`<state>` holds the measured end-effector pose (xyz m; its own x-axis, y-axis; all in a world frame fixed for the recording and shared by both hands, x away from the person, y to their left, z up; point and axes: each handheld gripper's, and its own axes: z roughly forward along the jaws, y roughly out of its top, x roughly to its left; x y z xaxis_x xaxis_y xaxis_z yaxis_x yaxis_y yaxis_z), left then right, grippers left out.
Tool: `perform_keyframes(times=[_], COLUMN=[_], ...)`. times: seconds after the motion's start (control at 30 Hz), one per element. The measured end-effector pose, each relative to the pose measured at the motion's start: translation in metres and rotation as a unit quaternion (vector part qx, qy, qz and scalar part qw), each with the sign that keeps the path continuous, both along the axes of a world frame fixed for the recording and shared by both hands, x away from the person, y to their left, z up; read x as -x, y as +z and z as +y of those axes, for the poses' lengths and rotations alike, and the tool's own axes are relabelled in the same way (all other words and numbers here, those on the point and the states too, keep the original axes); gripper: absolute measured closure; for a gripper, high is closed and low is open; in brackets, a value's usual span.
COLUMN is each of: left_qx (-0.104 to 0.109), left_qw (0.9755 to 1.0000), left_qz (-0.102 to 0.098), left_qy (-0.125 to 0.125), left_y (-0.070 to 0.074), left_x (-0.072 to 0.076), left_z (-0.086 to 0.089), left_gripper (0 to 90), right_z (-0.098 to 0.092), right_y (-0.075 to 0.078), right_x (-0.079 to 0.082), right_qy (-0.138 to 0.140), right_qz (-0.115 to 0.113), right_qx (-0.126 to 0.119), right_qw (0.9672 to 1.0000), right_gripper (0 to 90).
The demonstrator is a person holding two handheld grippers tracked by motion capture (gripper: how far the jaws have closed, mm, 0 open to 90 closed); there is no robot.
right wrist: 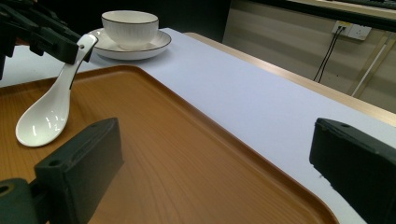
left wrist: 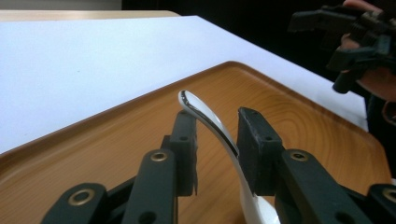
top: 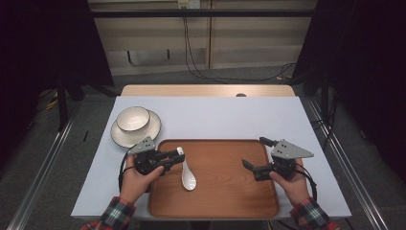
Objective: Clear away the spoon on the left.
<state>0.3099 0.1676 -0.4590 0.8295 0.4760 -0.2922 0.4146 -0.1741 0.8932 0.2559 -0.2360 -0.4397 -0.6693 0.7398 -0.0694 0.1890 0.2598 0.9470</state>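
Far left: bowl sits nested on its saucer, off the tray on the grey mat, near the tray's far-left corner. Probably parked there as the spoon's destination, my guess.

Left gripper: pads straddle the handle of the white spoon. In the left gripper view the handle runs up between the two pads, looks clamped or very nearly so; one pad touches, the other has a hairline gap I can't resolve. Grip is at the handle end so the spoon's scoop stays free, resting on the tray wood.

Right gripper view confirms: spoon tilted, handle up in the far jaws, scoop down on the tray.

Right gripper: jaws wide apart, holding nothing, hovering over the tray's right side. I read it as standby, kept clear of the left's lift path.
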Motion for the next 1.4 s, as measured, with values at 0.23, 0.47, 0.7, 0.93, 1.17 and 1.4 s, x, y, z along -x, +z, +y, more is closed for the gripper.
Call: perform_keyframes(times=[0.23, 0.47, 0.7, 0.93, 1.17, 1.4], left_qx=[-0.021, -0.038, -0.033, -0.011, 0.004, 0.028], left_qw=[0.9998, 0.9992, 0.9993, 0.9996, 0.9991, 0.998], left_qz=[0.003, 0.002, -0.002, -0.017, -0.027, -0.04], left_qy=[0.006, 0.008, 0.016, 0.018, 0.033, 0.04], left_y=[-0.002, -0.005, -0.004, 0.002, 0.011, 0.02], left_x=[0.001, 0.001, 0.0, 0.0, -0.001, -0.002], left_z=[-0.001, -0.003, 0.001, 0.005, 0.015, 0.026], left_gripper=[65.1, 61.2, 57.5, 46.7, 38.4, 31.0], right_z=[0.001, 0.001, 0.002, 0.002, 0.001, 0.0], right_y=[-0.001, 0.0, -0.001, 0.0, 0.0, 0.001], right_x=[0.0, 0.0, 0.0, 0.0, 0.0, 0.0], right_qy=[0.003, 0.008, 0.004, 0.003, 0.003, 0.003], right_qz=[0.001, 0.003, 0.002, -0.001, -0.002, 0.0], right_qx=[0.001, 0.002, 0.001, 0.001, -0.001, -0.001], right_qw=[1.0, 1.0, 1.0, 1.0, 1.0, 1.0], right_gripper=[2.2, 2.1, 2.2, 2.2, 2.2, 2.2])
